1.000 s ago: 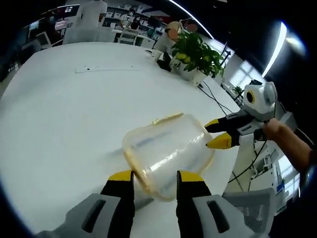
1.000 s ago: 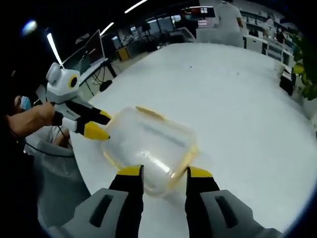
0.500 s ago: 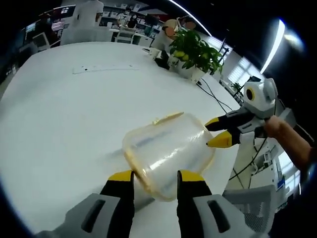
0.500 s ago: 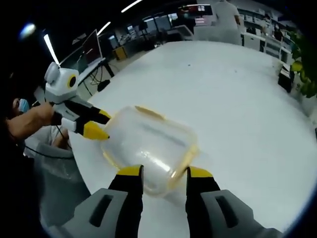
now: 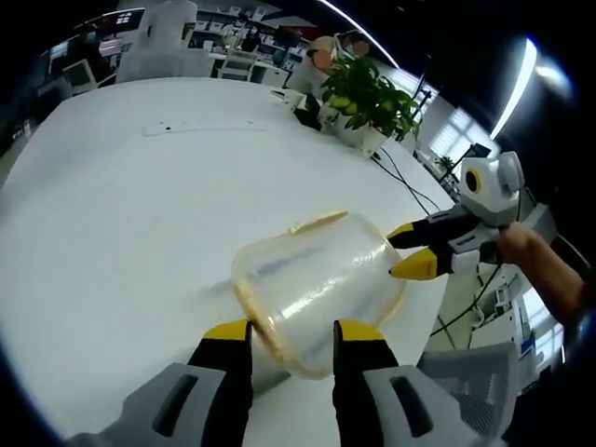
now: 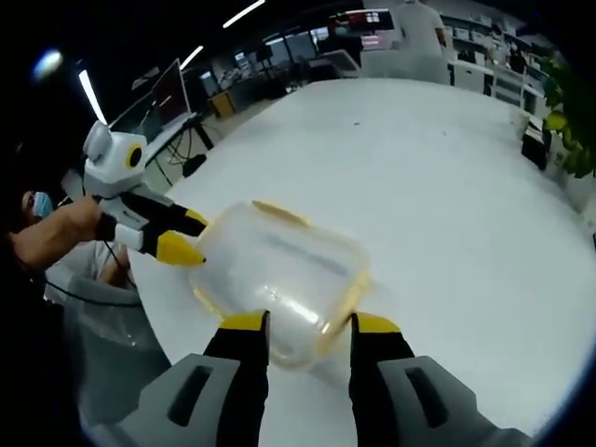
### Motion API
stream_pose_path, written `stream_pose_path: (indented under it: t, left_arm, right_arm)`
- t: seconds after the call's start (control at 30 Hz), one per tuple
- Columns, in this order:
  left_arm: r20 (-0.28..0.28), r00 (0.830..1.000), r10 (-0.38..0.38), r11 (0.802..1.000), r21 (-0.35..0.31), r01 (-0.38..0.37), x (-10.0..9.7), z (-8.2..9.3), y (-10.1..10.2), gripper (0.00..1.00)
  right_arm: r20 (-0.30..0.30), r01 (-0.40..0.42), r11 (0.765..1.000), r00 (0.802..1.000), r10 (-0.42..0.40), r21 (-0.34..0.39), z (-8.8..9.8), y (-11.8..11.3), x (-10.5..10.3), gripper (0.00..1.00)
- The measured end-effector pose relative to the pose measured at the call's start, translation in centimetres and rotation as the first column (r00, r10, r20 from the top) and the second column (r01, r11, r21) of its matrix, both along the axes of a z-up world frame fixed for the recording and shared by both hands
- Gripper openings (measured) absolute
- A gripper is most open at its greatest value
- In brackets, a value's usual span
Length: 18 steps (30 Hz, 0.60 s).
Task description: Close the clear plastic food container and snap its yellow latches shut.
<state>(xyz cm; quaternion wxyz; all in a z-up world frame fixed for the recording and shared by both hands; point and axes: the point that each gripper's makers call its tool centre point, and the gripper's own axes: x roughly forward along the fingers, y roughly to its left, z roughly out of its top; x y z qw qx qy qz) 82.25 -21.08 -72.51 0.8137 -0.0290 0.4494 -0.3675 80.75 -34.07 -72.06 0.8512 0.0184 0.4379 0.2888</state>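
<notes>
The container (image 5: 317, 284) lay on the white surface (image 5: 121, 214), close to the surface's near edge, with both grippers at it from two adjacent sides. It was clear plastic with a yellowish band round its rim, and nothing could be seen inside it, so it looked light and likely to skate across the smooth surface under a sideways push. Its walls seemed thin and a little springy, the sort that bow if squeezed mid-panel; the rim and corners looked the stiffer places to press or hold.

A potted plant (image 5: 372, 98) stood well beyond the container, at the far side of the surface.

The left gripper (image 5: 290, 328) had its jaws spread, one on each side of the container's nearest corner, the tips touching or just short of the wall; a firm pinch could not be made out. The right gripper (image 6: 307, 323) was likewise spread across its own nearest corner of the container, and in the left gripper view its yellow tips sat against the container's side.

One yellow latch (image 5: 317, 221) lay along the container's far edge, apparently flipped outward and not yet snapped. Judging from that, one gripper should steady the container from the opposite side while the other pressed the latch down, since the light container would otherwise slide away.
</notes>
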Motion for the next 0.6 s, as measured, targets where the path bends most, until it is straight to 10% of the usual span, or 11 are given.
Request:
stream_pose_path:
  t: [0.6]
  left_arm:
    - [-0.005, 1.0, 0.019, 1.0, 0.002, -0.019, -0.6, 0.0, 3.3, 0.26]
  right_arm:
    - [0.009, -0.009, 1.0, 1.0, 0.009, 0.011, 0.1, 3.1, -0.6, 0.3]
